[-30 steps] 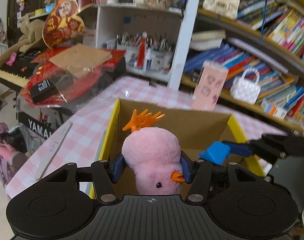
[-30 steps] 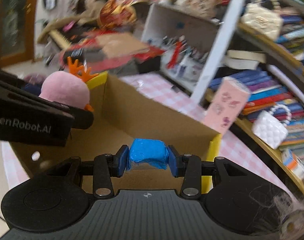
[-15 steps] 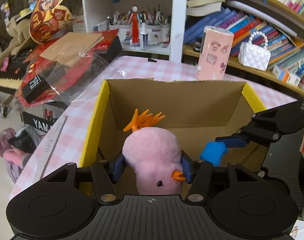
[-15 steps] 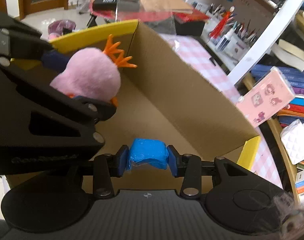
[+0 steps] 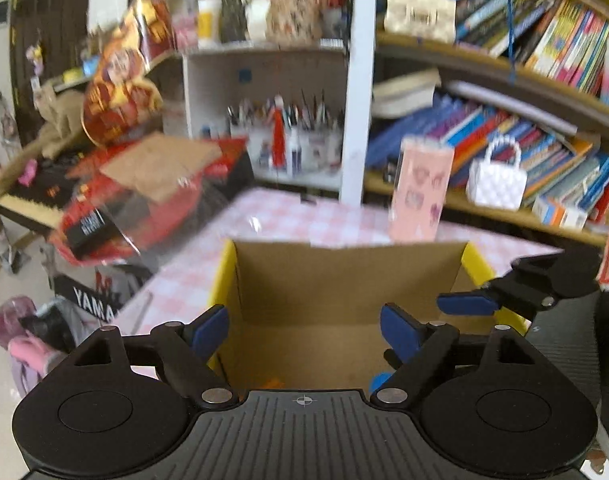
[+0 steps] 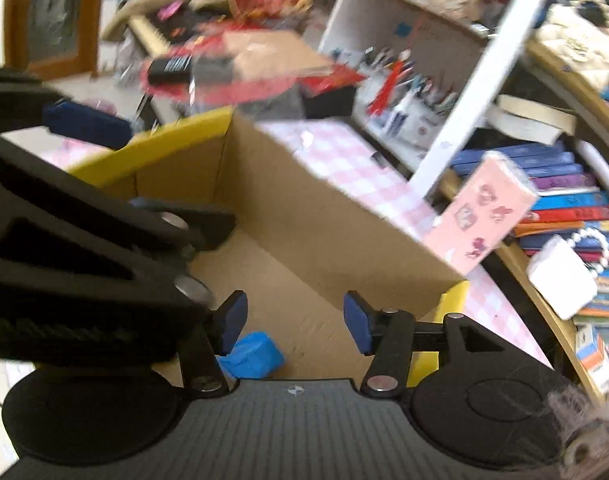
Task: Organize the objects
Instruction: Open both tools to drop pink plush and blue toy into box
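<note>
Drop step looks done: left gripper (image 5: 303, 328) & right gripper (image 6: 295, 318) both wide apart, nothing held, blue block (image 6: 251, 354) in cardboard box (image 5: 344, 272); next prob. fetch more items.

Both views bright, daylit; source not identifiable. Strong motion blur across shelves (image 5: 484, 80) and checked tablecloth (image 6: 344, 160); gripper bodies near the lens stay sharper. Fisheye bends shelf lines hard toward frame edges. Cardboard box (image 5: 344, 280) interior evenly lit, soft shadow at its floor. No glare.
</note>
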`<action>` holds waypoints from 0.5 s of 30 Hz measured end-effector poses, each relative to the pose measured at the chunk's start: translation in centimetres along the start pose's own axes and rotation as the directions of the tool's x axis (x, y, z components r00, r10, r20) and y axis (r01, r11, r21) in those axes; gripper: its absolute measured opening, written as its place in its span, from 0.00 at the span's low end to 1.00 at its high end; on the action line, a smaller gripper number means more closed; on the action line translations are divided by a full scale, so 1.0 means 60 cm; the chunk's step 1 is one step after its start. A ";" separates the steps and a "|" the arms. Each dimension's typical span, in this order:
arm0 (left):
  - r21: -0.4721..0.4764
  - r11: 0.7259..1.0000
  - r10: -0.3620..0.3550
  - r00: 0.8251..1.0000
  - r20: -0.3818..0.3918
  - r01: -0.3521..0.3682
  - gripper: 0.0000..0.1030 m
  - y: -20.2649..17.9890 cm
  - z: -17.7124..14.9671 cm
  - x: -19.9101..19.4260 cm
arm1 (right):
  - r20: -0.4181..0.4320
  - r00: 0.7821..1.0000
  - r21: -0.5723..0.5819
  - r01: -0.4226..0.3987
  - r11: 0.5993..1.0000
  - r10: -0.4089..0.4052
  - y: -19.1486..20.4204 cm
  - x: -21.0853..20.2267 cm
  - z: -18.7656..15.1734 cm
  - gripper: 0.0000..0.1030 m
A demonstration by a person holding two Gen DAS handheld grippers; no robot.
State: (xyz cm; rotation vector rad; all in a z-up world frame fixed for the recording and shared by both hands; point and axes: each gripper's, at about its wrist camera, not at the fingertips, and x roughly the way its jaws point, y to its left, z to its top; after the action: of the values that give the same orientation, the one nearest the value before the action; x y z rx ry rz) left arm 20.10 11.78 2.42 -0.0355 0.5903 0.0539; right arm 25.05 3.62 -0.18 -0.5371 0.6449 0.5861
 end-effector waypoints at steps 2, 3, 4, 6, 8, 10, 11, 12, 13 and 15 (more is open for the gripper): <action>-0.014 1.000 -0.011 0.999 0.038 0.012 0.83 0.004 0.003 -0.027 | 0.042 0.999 0.044 0.020 0.999 -0.021 -0.002 -0.022 0.002 0.50; -0.020 1.000 -0.020 0.999 0.050 0.021 0.83 0.006 0.005 -0.037 | 0.067 0.997 0.072 0.029 0.997 -0.034 -0.004 -0.036 0.001 0.50; -0.027 0.999 -0.030 0.998 0.063 0.032 0.85 0.009 0.005 -0.050 | 0.089 0.995 0.103 0.038 0.994 -0.047 -0.005 -0.048 0.003 0.50; -0.039 0.998 -0.036 0.996 0.086 0.040 0.87 0.013 0.002 -0.073 | 0.119 0.989 0.157 0.063 0.986 -0.082 -0.001 -0.073 0.002 0.49; -0.052 0.998 -0.032 0.994 0.108 0.038 0.88 0.019 -0.003 -0.097 | 0.147 0.982 0.201 0.084 0.976 -0.115 0.006 -0.099 -0.003 0.49; -0.069 0.997 -0.024 0.992 0.122 0.033 0.89 0.028 -0.012 -0.119 | 0.169 0.974 0.245 0.104 0.964 -0.148 0.014 -0.120 -0.010 0.49; -0.078 0.997 -0.019 0.992 0.123 0.029 0.90 0.032 -0.016 -0.128 | 0.178 0.971 0.266 0.109 0.958 -0.160 0.019 -0.131 -0.015 0.49; -0.088 0.996 -0.016 0.993 0.119 0.026 0.90 0.038 -0.022 -0.136 | 0.181 0.968 0.289 0.115 0.950 -0.173 0.023 -0.141 -0.020 0.49; -0.096 0.995 -0.013 0.993 0.116 0.025 0.90 0.043 -0.028 -0.144 | 0.180 0.966 0.314 0.121 0.942 -0.184 0.028 -0.152 -0.027 0.49; -0.113 0.993 -0.006 0.994 0.109 0.019 0.90 0.053 -0.041 -0.158 | 0.173 0.965 0.366 0.124 0.922 -0.198 0.038 -0.171 -0.044 0.50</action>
State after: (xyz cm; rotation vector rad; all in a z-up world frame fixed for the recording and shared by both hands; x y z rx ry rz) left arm 10.66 14.47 5.61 -0.1467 0.4777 0.0767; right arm 15.84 0.23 4.41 -0.1848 0.4864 0.3517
